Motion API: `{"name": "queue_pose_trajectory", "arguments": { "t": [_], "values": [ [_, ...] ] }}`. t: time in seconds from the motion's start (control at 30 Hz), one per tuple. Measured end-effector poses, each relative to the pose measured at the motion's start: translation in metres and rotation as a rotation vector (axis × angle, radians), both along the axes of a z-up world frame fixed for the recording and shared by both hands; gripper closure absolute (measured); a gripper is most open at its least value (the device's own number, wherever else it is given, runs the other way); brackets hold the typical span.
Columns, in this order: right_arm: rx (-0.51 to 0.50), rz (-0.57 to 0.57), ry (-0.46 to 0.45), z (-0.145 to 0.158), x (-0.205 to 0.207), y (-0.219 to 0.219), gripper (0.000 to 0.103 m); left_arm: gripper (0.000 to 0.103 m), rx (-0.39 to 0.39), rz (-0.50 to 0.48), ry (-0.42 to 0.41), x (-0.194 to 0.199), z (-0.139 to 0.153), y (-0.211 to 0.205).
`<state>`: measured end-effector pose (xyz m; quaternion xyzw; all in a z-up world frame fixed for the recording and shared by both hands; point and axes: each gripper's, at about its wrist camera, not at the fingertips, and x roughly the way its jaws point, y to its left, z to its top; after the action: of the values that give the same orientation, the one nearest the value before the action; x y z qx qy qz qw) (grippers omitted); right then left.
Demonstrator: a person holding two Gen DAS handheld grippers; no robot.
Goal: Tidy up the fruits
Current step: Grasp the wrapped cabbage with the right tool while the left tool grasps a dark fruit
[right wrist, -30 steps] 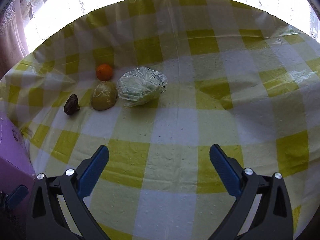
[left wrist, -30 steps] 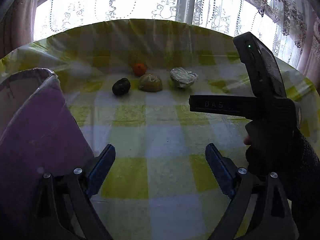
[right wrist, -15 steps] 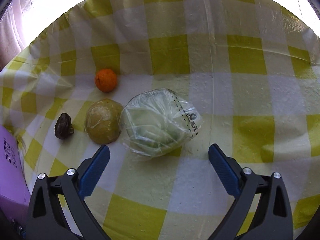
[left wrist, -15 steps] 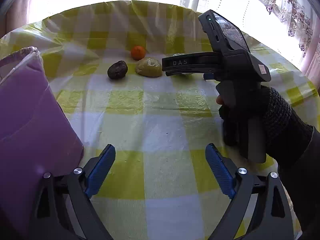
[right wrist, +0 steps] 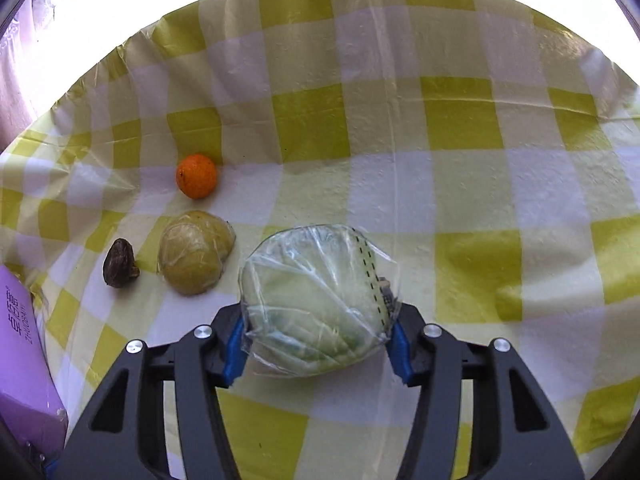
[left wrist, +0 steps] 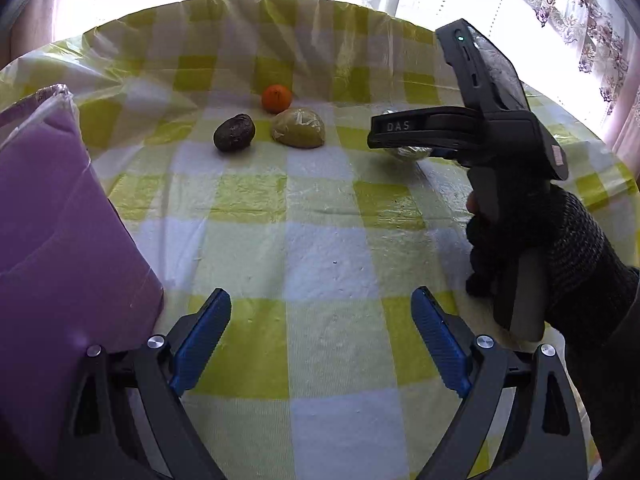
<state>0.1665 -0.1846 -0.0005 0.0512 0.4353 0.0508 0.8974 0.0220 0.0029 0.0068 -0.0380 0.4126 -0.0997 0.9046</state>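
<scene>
Four items are seen on the bench [right wrist: 460,136], which is covered by a yellow-and-white checked cloth under clear plastic. The right gripper [right wrist: 316,334] is closed around a plastic-wrapped cabbage [right wrist: 316,300] — its blue pads [right wrist: 234,354] are pressed against both sides of the wrapped head, which rests on the cloth between them. Just beyond the left finger of that gripper a wrapped yellowish fruit [right wrist: 195,256] is seen, near the cabbage; contact between them cannot be told. Further to the left a dark wrinkled fruit [right wrist: 119,263] lies close beside the yellowish one, and an orange [right wrist: 197,176] sits a little further ahead, apart from both.

The left gripper [left wrist: 320,344] is held spread wide above the cloth, with nothing between its fingers. A purple box [left wrist: 60,220] stands close against its left side. Ahead of it and to its right, the black body of the other tool is gripped by a gloved right hand [left wrist: 560,256], and the cabbage is mostly hidden behind that tool. The other three pieces are grouped well ahead of the left gripper — slightly to its left.
</scene>
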Motion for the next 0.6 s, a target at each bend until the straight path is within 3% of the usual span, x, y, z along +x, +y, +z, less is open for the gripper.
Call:
{"name": "queue_pose_trajectory", "arguments": {
  "t": [0.23, 0.43, 0.5, 0.6],
  "values": [
    [0.072, -0.114, -0.022, 0.0, -0.067, -0.05, 0.047, 0.014, 0.01, 0.015, 0.058, 0.011, -0.004, -0.001],
    [0.163, -0.073, -0.034, -0.005, -0.082, -0.057, 0.047, 0.015, -0.011, 0.107, 0.044, 0.06, -0.001, -0.01],
    [0.225, -0.092, -0.033, -0.006, -0.08, -0.066, 0.047, 0.015, 0.02, 0.16, 0.021, 0.084, 0.001, -0.012],
    [0.225, -0.109, -0.033, -0.006, -0.078, -0.065, 0.047, 0.015, -0.012, 0.289, 0.023, 0.121, 0.003, 0.007]
  ]
}}
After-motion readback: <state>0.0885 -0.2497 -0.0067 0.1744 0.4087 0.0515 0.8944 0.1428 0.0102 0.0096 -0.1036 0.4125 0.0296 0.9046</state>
